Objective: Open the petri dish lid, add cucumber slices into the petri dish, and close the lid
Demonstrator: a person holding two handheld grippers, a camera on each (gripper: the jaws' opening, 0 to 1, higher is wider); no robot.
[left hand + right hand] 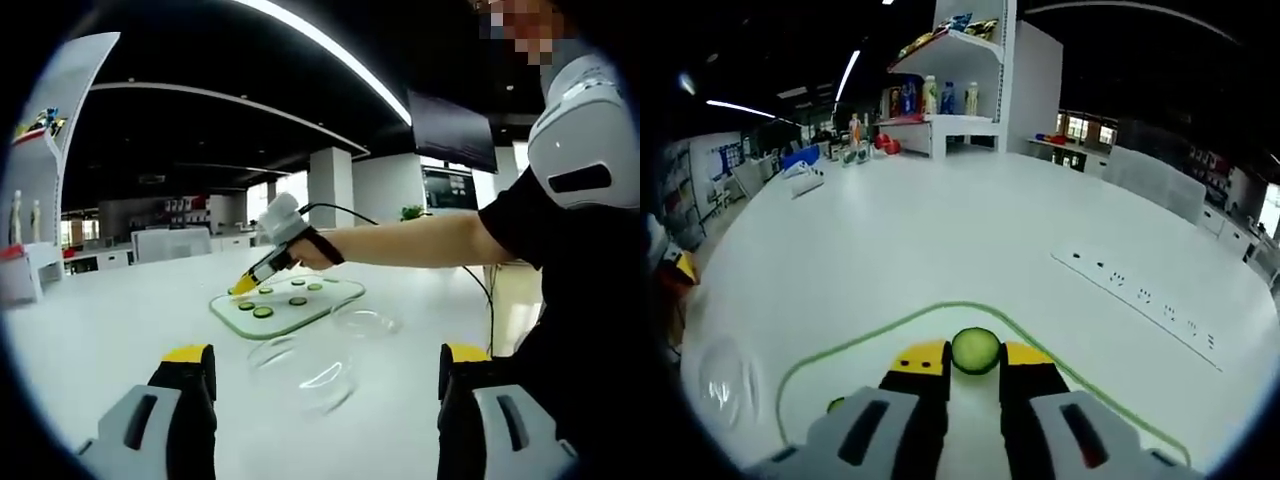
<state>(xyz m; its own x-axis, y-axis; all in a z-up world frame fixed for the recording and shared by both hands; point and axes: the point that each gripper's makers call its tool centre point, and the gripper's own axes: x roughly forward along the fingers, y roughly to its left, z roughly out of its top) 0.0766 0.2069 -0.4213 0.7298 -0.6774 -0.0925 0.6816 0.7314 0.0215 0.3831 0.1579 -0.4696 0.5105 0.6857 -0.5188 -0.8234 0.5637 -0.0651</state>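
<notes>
A clear glass board with a green rim lies on the white table and carries several cucumber slices. Two clear round petri dish pieces lie apart beside it: one near my left gripper, one further right. Which is the lid I cannot tell. My left gripper hangs open above the near piece, holding nothing. My right gripper is shut on a cucumber slice just above the board. Its yellow tips also appear at the board's left end. A dish piece shows faintly at the left.
A person's arm and black-sleeved body fill the right side. A flat white power strip lies on the table to the right. Shelves with bottles stand at the far end, and small items sit at the far left.
</notes>
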